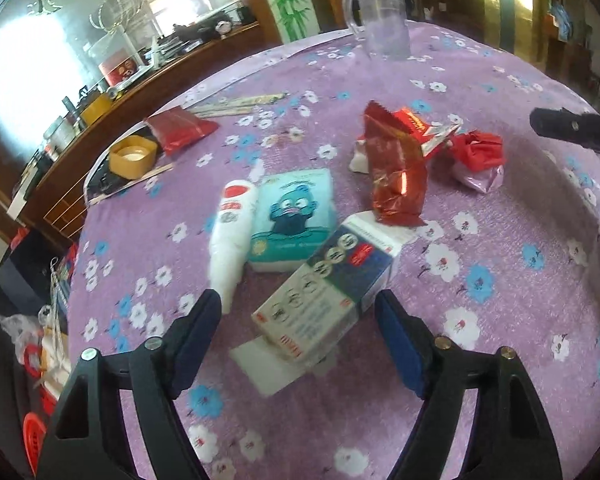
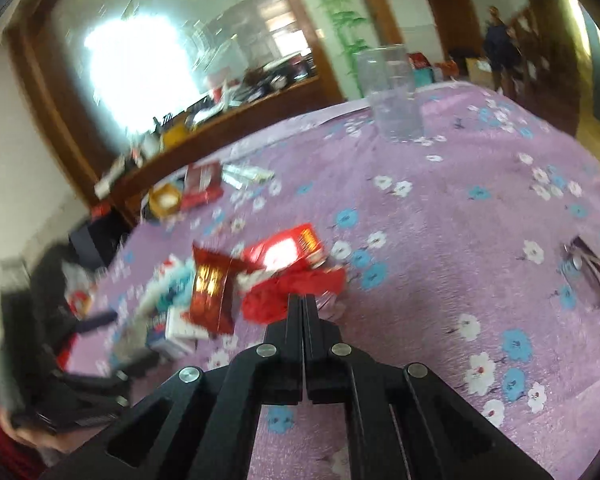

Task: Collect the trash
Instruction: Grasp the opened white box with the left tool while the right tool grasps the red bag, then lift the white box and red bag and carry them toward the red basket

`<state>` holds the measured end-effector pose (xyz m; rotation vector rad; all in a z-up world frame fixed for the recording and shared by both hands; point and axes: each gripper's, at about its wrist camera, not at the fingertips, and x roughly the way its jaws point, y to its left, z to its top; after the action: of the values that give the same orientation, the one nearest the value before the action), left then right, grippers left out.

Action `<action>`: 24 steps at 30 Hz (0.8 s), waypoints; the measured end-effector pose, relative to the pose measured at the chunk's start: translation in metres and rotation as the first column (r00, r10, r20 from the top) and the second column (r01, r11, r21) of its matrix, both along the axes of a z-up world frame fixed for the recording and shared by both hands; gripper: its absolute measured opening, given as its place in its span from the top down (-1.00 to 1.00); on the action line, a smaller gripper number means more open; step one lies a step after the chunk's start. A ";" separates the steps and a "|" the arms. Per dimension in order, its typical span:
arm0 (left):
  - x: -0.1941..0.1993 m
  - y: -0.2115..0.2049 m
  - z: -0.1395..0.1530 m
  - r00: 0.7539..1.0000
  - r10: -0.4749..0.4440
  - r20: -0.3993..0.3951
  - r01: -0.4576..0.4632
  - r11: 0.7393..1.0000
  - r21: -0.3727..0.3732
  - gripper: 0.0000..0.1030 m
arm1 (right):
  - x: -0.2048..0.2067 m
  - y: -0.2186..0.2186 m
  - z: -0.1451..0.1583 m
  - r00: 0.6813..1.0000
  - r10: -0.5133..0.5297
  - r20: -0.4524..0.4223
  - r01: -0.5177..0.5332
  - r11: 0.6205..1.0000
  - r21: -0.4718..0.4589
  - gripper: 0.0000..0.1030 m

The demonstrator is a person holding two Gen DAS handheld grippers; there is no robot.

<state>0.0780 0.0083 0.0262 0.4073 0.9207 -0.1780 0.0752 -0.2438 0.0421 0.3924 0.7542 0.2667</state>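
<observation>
In the left wrist view my left gripper [image 1: 298,308] is open, its jaws on either side of a white and blue carton [image 1: 328,292] lying on the purple flowered tablecloth [image 1: 500,240]. Beside it lie a white tube [image 1: 232,236] and a teal tissue pack [image 1: 294,220]. Behind stand a red foil bag [image 1: 396,172] and a crumpled red wrapper [image 1: 478,152]. My right gripper [image 2: 303,300] is shut, its tips touching the crumpled red wrapper [image 2: 284,296]; whether it pinches the wrapper I cannot tell. Its tip also shows at the right edge of the left wrist view [image 1: 540,122].
A clear plastic jug [image 1: 382,20] stands at the table's far edge. A yellow cup [image 1: 134,156], a red packet [image 1: 180,128] and wrapped chopsticks [image 1: 240,104] lie at the far left. A cluttered wooden counter [image 1: 112,92] runs behind. Bags and a red basket [image 1: 32,436] sit left, below the table.
</observation>
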 end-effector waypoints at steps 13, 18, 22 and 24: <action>-0.017 0.004 0.005 0.994 0.093 0.059 -0.086 0.990 -0.116 0.21 | 0.017 -0.026 -0.026 0.993 -0.001 -0.115 0.028 0.971 0.237 0.07; -0.037 0.024 0.019 0.979 0.135 0.151 -0.094 0.963 -0.253 0.23 | 0.021 -0.019 -0.029 0.992 0.024 -0.124 0.006 0.971 0.238 -0.14; -0.042 0.034 0.027 0.965 0.158 0.208 -0.094 0.953 -0.289 0.23 | 0.024 -0.012 -0.033 0.989 0.034 -0.144 -0.001 0.974 0.226 -0.15; -0.042 0.041 0.028 0.963 0.169 0.211 -0.097 0.944 -0.315 0.23 | 0.023 -0.008 -0.034 0.985 0.030 -0.169 0.007 0.976 0.218 -0.15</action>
<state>0.0362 0.0492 0.0543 0.0770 0.6697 -0.1394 0.0982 -0.2516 0.0084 0.6248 0.8999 0.3309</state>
